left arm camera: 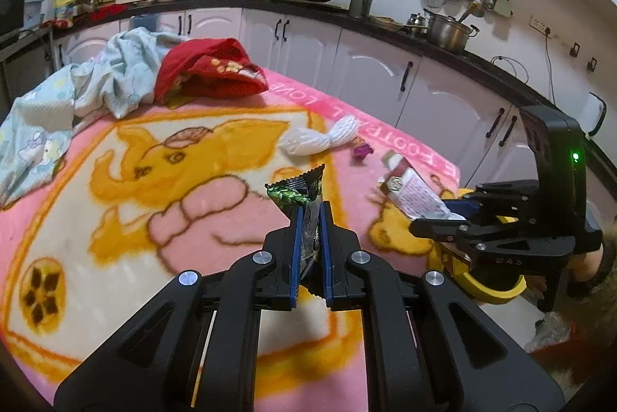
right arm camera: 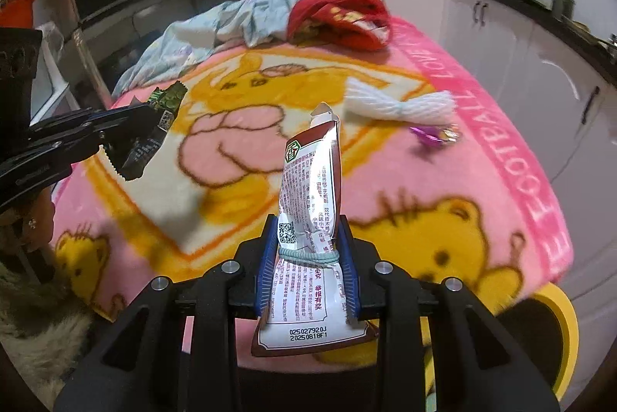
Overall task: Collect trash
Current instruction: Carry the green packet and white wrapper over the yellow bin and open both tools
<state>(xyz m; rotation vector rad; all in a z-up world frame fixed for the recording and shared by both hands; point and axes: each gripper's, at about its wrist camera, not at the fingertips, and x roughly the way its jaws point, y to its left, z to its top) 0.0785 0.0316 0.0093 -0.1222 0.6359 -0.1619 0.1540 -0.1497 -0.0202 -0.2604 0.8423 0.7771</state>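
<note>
One hair tie (right arm camera: 308,255) around right-view packet (right arm camera: 308,219).

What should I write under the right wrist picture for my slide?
Right gripper holding a brown-and-white snack packet above the pink bear blanket, beside the yellow bin.

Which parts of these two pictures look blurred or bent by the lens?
Left wrist view: the counter edge curves strongly, and the brown-and-white packet is smeared. Right wrist view: the blanket is blurred, while the packet's print stays sharp.
</note>
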